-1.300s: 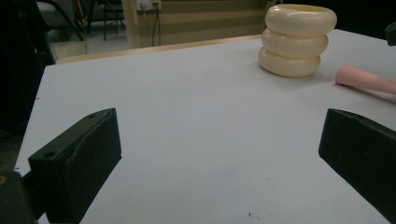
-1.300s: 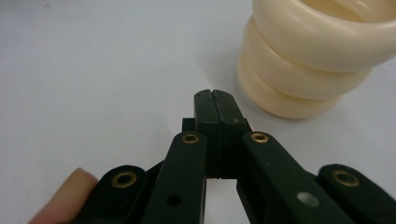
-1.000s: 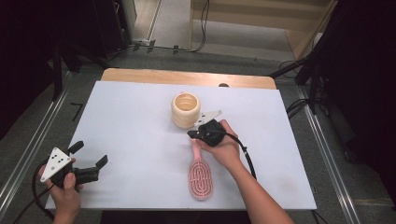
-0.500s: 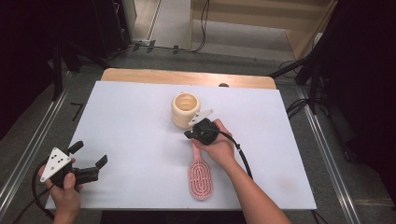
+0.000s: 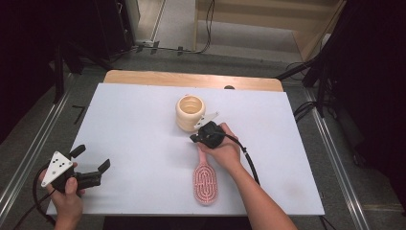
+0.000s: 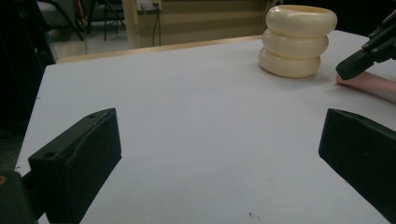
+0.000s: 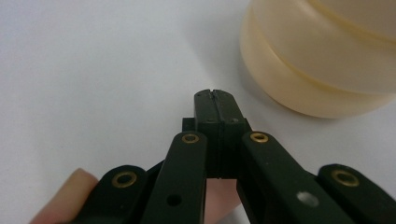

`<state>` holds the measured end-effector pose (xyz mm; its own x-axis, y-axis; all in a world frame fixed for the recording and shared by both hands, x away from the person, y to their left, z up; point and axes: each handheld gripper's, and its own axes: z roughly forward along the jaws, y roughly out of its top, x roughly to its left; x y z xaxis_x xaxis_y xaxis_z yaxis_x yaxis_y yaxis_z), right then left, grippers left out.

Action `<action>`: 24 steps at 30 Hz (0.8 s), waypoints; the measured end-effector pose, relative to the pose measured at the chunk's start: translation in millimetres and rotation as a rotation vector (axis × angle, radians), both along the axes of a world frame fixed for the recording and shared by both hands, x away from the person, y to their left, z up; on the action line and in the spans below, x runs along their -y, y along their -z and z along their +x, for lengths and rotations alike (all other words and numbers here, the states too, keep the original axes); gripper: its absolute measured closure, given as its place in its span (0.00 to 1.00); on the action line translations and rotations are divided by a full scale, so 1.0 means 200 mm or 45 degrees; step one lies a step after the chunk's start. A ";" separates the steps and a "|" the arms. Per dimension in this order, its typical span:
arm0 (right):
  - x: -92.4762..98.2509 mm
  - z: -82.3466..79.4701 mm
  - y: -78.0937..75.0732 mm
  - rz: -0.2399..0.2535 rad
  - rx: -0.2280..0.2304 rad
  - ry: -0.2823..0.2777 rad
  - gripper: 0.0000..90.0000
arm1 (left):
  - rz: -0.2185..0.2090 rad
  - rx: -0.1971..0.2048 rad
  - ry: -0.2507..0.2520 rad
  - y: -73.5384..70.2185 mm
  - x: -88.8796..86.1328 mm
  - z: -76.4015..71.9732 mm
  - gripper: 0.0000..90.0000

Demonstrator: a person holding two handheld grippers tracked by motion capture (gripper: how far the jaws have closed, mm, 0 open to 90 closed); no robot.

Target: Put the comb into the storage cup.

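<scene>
**Right gripper closed above the hairbrush handle**

Near the table's [image 5: 119, 110] front left corner, the left gripper [image 5: 91, 165] hovers with jaws spread. Mid-table, the pink hairbrush [image 5: 205, 181] lies flat; the right gripper [image 5: 194, 139] is pressed together, empty, over its handle. Just beyond stands the cream 3-ringed pot [image 5: 190, 113].

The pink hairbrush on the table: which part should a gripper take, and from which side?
Probably the narrow handle of the pink hairbrush, from above, jaws across it. It lies flat with the handle toward the cream ribbed cup; the bristled head looks too wide. The right gripper, shut, sits over the handle's tip.
</scene>
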<state>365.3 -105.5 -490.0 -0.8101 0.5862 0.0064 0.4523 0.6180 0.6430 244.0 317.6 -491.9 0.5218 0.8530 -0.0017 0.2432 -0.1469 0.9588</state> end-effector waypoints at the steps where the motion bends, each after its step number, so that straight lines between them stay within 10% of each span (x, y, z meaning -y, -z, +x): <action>1: 0.01 0.00 0.00 -0.004 0.002 0.002 0.98 | 0.000 0.001 0.000 0.00 0.00 0.00 0.00; 24: 0.37 -0.04 0.01 0.046 -0.027 0.184 0.98 | -0.001 0.000 -0.002 0.00 0.00 0.00 0.00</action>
<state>357.8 -180.1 -491.7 -0.7166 0.6959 0.0460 0.5489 0.5221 0.6528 244.0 317.5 -492.0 0.5202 0.8540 -0.0024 0.2437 -0.1458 0.9588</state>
